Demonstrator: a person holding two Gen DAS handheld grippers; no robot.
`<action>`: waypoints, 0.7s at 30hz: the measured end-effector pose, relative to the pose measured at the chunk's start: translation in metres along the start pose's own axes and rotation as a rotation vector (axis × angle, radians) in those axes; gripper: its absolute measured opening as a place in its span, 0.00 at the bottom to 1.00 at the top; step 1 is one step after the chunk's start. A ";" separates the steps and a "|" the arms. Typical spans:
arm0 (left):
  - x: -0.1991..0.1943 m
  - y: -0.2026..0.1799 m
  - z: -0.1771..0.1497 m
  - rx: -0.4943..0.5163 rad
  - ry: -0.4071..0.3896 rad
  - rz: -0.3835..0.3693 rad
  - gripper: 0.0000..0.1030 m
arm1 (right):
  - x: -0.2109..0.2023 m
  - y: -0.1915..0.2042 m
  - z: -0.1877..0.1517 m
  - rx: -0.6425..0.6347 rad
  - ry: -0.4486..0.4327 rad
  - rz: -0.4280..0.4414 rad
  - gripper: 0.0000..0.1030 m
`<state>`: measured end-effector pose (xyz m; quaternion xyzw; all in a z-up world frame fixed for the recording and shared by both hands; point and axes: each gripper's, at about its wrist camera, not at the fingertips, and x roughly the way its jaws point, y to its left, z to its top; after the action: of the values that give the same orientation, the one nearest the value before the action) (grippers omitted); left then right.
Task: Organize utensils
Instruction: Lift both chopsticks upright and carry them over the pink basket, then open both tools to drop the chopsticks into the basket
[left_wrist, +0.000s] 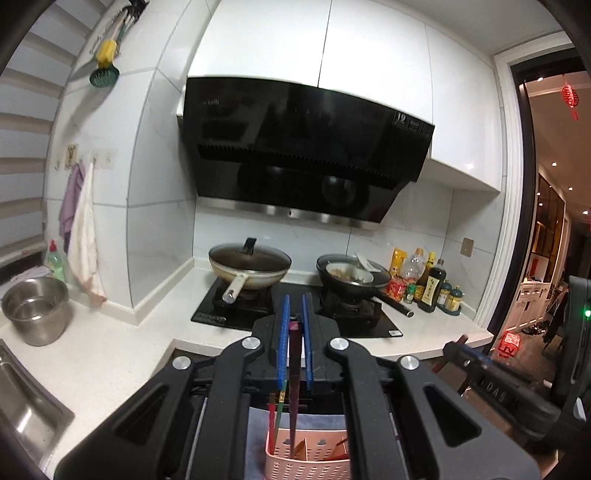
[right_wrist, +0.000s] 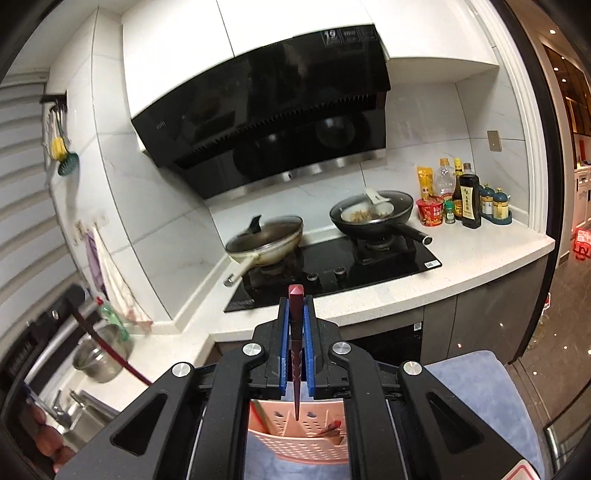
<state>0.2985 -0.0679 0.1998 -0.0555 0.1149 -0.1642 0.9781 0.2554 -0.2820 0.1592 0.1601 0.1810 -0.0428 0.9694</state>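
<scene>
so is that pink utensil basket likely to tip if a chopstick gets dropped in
Possibly. The pink basket looks like thin perforated plastic, so it is probably light. It appears to sit on a soft blue mat, which may give it an unsteady base. The chopsticks already standing in it are tall and lean to one side, which could add leverage.

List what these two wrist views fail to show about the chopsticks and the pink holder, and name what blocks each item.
- Left wrist: the pink holder base is cut off by the bottom edge; its sides sit behind the gripper linkage.
- Left wrist: the dark chopstick tip is lost inside the holder.
- Right wrist: the chopstick hangs over the holder; whether it touches cannot be told.
- Right wrist: holder contents are mostly masked by the linkage.
</scene>
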 end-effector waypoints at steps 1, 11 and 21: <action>0.007 0.000 -0.005 -0.001 0.007 0.003 0.06 | 0.006 0.000 -0.002 -0.001 0.012 0.000 0.07; 0.066 0.006 -0.060 0.005 0.101 0.024 0.06 | 0.059 -0.010 -0.041 -0.012 0.127 -0.016 0.07; 0.042 0.022 -0.069 -0.057 0.102 0.101 0.43 | 0.054 -0.006 -0.056 -0.073 0.117 -0.024 0.24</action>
<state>0.3278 -0.0659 0.1210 -0.0690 0.1720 -0.1140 0.9760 0.2864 -0.2706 0.0885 0.1249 0.2406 -0.0385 0.9618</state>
